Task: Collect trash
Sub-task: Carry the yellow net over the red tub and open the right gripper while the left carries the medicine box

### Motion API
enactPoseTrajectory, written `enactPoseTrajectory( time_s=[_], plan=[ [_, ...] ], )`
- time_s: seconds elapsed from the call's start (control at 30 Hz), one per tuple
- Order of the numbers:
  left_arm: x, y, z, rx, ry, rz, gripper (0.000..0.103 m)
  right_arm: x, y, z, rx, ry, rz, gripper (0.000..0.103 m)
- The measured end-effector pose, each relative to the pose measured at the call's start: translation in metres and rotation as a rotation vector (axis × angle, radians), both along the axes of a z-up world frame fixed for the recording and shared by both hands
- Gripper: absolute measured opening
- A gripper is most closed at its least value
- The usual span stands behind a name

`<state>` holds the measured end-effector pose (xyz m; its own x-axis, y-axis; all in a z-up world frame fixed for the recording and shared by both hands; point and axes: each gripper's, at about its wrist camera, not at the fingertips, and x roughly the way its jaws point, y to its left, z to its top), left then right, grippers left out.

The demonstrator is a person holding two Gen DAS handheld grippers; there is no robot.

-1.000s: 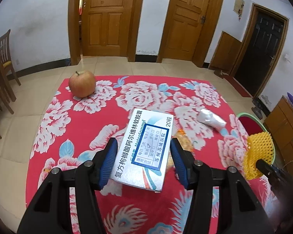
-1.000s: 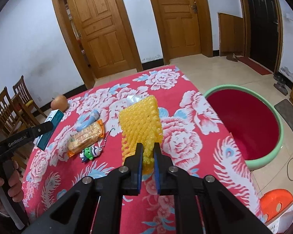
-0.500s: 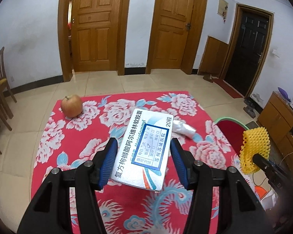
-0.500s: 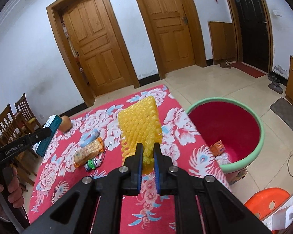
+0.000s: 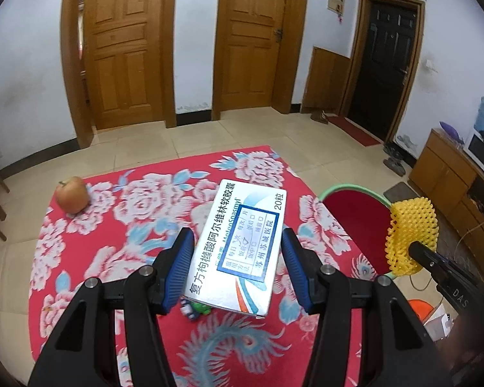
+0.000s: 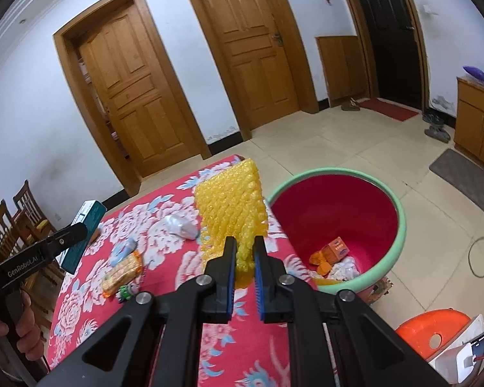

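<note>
Left gripper [image 5: 237, 266]: angled downward over the table, blue ribbed pads clamped at half spread on the long sides of a white medicine box [image 5: 242, 246]. The box is carried clear of the cloth, printed face up, its far end toward the doors. In the right wrist view the same gripper [image 6: 77, 233] shows at far left with the box's teal side [image 6: 80, 245] beside it; a hand [image 6: 6, 338] grips the handle below.

Right gripper [image 6: 244, 259]: angled downward, fingers nearly together, pinching the lower edge of a yellow foam fruit net [image 6: 232, 209]. The net stands upright above the table's right edge, just beside the bin rim. In the left wrist view it [image 5: 411, 235] hangs over the bin's near side.

Trash bin [image 6: 400, 225]: red tub with green rim, on the floor against the table's right edge, mouth open upward. Inside: an orange carton [image 6: 337, 250] and crumpled white paper [image 6: 347, 266].

Table [image 5: 119, 338]: red floral cloth. On it: an apple [image 5: 72, 194] at the far left corner; a crumpled clear wrapper [image 6: 182, 225], a snack packet [image 6: 122, 272] and a small green toy keychain [image 6: 127, 292], all well apart from the bin.

Open room: bare tiled floor beyond the table and bin to the wooden doors [image 5: 122, 48]. An orange stool [image 6: 432, 329] stands near the bin at lower right; chairs [image 6: 13, 225] crowd the left.
</note>
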<state>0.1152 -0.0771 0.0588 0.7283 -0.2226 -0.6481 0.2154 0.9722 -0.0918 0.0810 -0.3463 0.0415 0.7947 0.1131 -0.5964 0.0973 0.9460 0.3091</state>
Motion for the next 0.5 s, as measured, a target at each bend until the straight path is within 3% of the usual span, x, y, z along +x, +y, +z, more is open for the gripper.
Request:
enactPoseTrajectory(
  time_s=[0.5],
  plan=[
    [0.040, -0.105, -0.027, 0.008, 0.027, -0.168, 0.056, 0.025, -0.063, -0.043, 0.032, 0.090, -0.137, 0.013]
  ],
)
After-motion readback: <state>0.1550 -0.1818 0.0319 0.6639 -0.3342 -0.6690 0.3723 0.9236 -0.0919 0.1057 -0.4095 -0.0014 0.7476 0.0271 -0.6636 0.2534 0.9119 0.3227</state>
